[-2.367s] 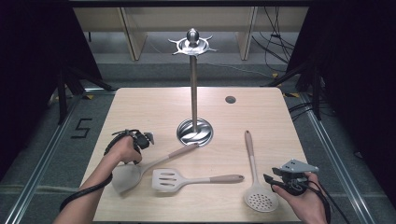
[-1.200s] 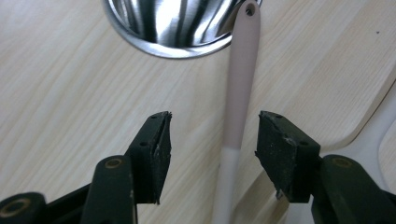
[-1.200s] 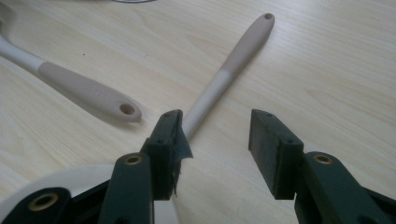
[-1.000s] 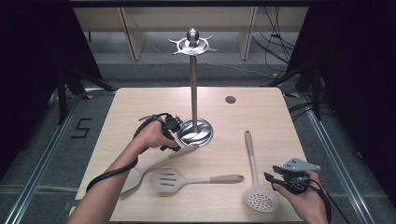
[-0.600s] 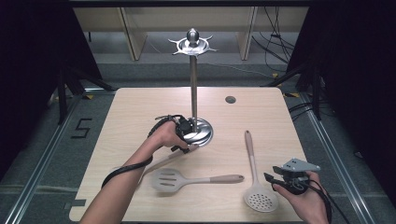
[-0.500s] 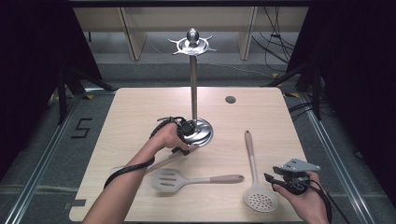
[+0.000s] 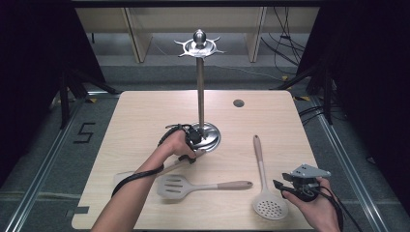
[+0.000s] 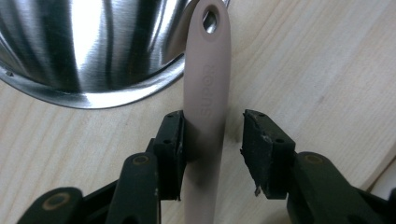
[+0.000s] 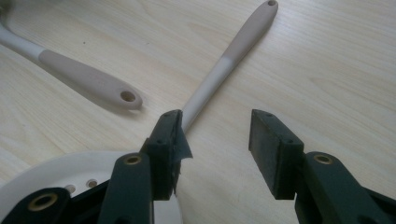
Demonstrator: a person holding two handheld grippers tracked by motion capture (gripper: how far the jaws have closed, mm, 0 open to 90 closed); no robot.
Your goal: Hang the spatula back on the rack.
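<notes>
High view shows the wooden table (image 7: 145, 116) with a tall steel utensil stand (image 7: 200, 92) upright near its middle, its round base (image 7: 209, 136) set on the wood and a ring of hooks at the top. The left gripper (image 7: 192, 137) sits just beside that base, and a spatula (image 7: 159, 170) runs back from it under the person's forearm toward the near-left corner.

Left gripper view gives the detail: the jaws are apart and straddle the spatula's beige handle (image 8: 205, 93), the left pad touching it and the right pad standing off with a gap. The handle's end, with its hanging hole (image 8: 210, 19), lies against the edge of the steel base (image 8: 88, 51). The step in hand looks like closing on this handle. To do it well, I would centre the jaws so both pads meet the handle together, then lift straight up before swinging, since the base rim sits right at the handle tip and could catch it.

Nearer the person lie a slotted turner (image 7: 203, 185) and, to its right, a skimmer (image 7: 264, 180), both well clear of the left gripper. The right gripper (image 7: 279, 186) hovers at the skimmer's perforated head (image 9: 84, 182) with jaws apart and nothing between them; the skimmer handle (image 9: 233, 51) passes beside its left jaw. A small dark grommet (image 7: 238, 103) sits far back, out of the way.
</notes>
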